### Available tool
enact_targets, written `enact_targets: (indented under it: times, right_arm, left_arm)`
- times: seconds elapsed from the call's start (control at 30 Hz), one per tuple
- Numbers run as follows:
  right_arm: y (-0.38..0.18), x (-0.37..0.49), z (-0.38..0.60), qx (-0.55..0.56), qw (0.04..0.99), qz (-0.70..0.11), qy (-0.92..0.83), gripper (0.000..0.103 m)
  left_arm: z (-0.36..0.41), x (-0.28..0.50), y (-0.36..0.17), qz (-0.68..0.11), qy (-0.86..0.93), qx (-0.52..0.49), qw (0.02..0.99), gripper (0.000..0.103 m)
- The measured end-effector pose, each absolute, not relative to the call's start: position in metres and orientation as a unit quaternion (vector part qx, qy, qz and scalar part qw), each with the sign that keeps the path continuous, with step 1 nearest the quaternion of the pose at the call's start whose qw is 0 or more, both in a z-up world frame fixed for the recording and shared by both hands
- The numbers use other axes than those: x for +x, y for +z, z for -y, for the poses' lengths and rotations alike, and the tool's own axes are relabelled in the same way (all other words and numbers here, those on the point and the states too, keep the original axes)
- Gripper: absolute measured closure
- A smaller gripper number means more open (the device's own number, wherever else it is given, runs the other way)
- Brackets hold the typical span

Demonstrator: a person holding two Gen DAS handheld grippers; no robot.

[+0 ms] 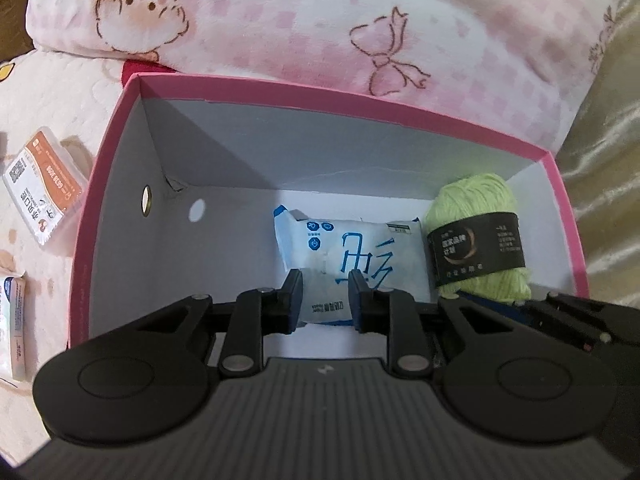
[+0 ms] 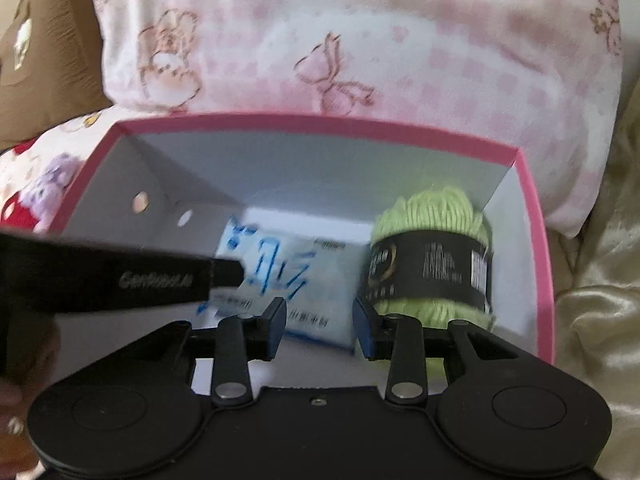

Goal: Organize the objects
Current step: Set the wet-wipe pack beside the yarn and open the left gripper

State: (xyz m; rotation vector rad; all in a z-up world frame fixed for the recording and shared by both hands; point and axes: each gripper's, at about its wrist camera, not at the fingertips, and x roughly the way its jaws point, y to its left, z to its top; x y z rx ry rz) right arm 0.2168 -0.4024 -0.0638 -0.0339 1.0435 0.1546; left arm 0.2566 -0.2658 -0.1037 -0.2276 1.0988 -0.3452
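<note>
White-and-blue packet (image 1: 344, 256) on the box (image 1: 120, 128) floor, near end pinched between left gripper (image 1: 325, 300) fingers.

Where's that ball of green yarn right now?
The green yarn sits inside the pink box, in its far right corner in both wrist views, right beside the white and blue packet.
</note>
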Motion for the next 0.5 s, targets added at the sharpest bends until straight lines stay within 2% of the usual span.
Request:
enact_targets:
  times: [0.13, 0.23, 0.5]
  right_arm:
    - [-0.071, 0.216, 0.395, -0.016, 0.844, -0.527, 0.097, 0.063]
    - [-0.083, 0.224, 0.393, -0.001, 0.826, -0.558, 0.084, 0.067]
    - [-0.097, 0.24, 0.391, 0.005, 0.805, -0.59, 0.052, 0.069]
  left_arm:
    - [0.27, 0.258, -0.102, -0.519, -0.164, -0.108, 0.832, 0.085]
    - [0.27, 0.26, -0.104, -0.53, -0.179, -0.133, 0.818, 0.09]
    - [0.269, 0.256, -0.092, -0.507, -0.189, -0.105, 0.835, 0.09]
